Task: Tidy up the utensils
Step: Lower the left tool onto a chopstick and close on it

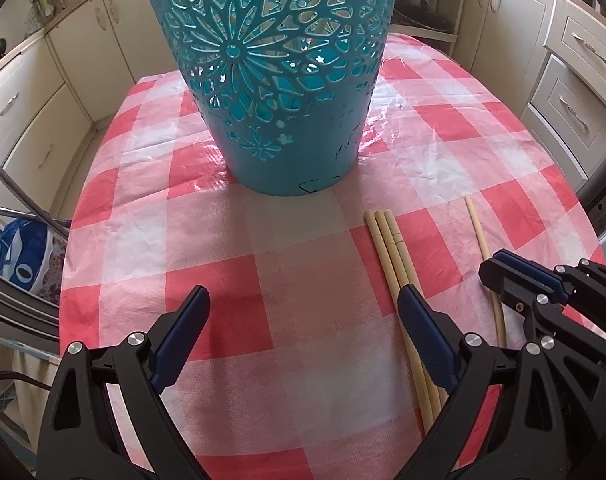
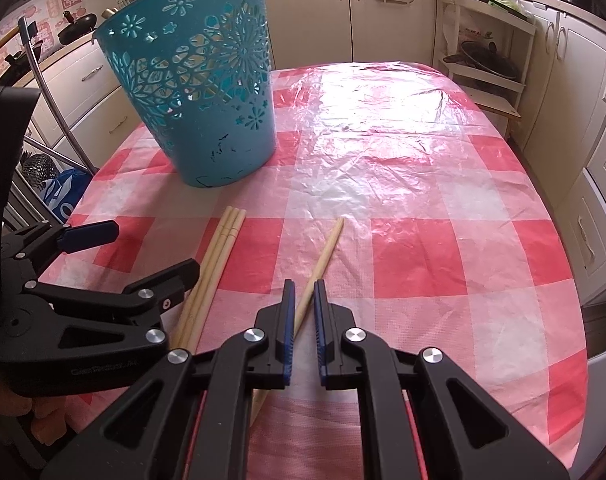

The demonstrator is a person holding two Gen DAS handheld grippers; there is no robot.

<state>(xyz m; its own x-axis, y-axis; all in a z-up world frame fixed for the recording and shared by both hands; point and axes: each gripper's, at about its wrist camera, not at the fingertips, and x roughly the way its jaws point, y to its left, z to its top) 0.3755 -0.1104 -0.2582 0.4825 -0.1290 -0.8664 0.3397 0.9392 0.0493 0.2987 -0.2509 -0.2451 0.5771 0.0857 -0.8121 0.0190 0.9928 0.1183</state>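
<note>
A checked table (image 2: pixel 443 240) carries a teal basket (image 2: pixel 195 80) toward its far left corner. Three chopsticks (image 2: pixel 219 248) lie bundled near the front edge; the left gripper (image 1: pixel 303 308) hangs released. The right gripper (image 2: pixel 303 304) seemingly clenches a single chopstick (image 2: pixel 327 252).

The left black two-finger gripper with blue pads (image 1: pixel 303 316) tilts steeply downward, its jaws spread wide apart. Beside it, the right black two-finger gripper with blue pads (image 2: pixel 302 286) tilts downward too, jaws nearly closed.
</note>
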